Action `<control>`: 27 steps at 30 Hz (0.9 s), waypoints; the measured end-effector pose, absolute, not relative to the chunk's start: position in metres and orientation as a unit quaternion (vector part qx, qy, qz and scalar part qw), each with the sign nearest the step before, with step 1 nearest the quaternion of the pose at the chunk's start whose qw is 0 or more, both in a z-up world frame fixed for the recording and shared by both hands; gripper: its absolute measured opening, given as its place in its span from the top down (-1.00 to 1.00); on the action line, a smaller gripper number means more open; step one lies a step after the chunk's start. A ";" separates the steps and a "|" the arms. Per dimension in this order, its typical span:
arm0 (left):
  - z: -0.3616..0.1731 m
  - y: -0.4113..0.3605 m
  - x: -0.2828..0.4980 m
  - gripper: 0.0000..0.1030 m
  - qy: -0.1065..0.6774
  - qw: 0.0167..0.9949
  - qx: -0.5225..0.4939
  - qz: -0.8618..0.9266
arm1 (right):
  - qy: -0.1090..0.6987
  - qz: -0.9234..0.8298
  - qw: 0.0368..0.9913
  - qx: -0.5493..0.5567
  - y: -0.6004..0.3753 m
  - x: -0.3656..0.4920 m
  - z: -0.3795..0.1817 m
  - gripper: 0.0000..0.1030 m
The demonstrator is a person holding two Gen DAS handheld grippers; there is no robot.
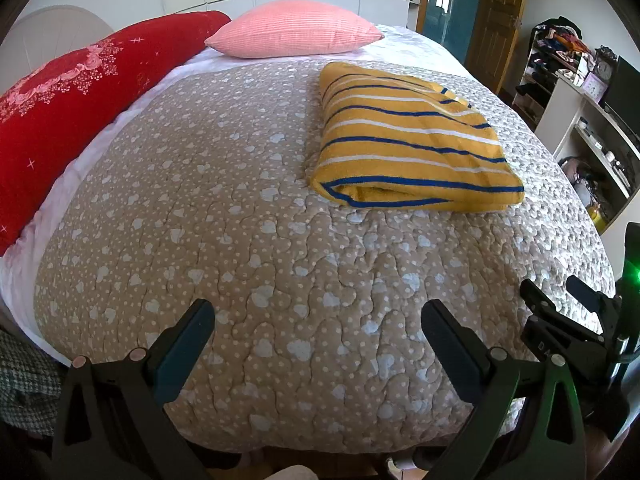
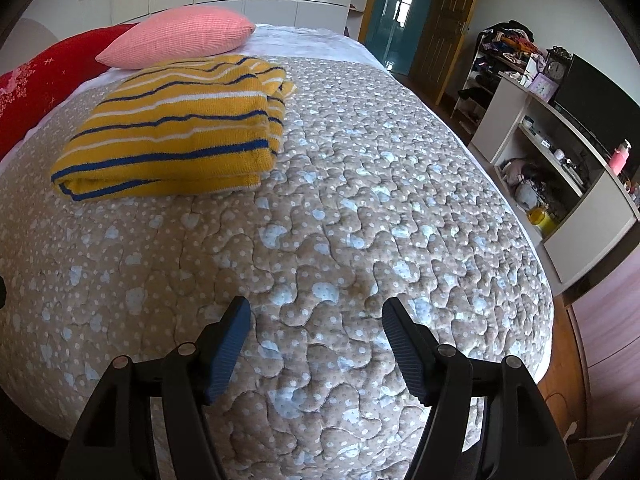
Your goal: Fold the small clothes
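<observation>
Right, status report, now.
Left gripper open, empty. Right gripper open, empty. Striped garment folded on quilt, untouched. Nothing between.

The left gripper is a matte black plastic frame with triangular cut-outs and round silver rivets at its hinges; its fingers carry flat dark blue pads. The right gripper is built alike, its fingers faced with finely ribbed blue pads. In the left wrist view, at three o'clock, the right unit's black body shows a glowing green light
</observation>
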State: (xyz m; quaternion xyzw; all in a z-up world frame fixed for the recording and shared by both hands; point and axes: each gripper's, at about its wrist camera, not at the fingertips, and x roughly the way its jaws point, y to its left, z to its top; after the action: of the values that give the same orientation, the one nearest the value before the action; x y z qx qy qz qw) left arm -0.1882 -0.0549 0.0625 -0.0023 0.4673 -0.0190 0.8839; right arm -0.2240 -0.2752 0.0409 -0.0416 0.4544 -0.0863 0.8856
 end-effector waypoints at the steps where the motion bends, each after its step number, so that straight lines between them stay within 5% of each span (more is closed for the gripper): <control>1: 0.063 -0.055 -0.189 -0.99 0.467 0.884 -0.002 -0.019 | 0.455 -0.086 0.886 -0.041 -0.276 -0.224 0.041 -0.41; 27: 0.064 -0.060 -0.191 -0.99 0.467 0.884 0.006 -0.024 | 0.454 -0.078 0.886 -0.056 -0.268 -0.226 0.043 -0.42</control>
State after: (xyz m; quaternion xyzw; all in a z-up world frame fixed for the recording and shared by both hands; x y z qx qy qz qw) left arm -0.1907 -0.0603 0.0640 0.0058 0.4668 -0.0243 0.8840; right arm -0.2263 -0.2679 0.0425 -0.0557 0.4541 -0.0781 0.8858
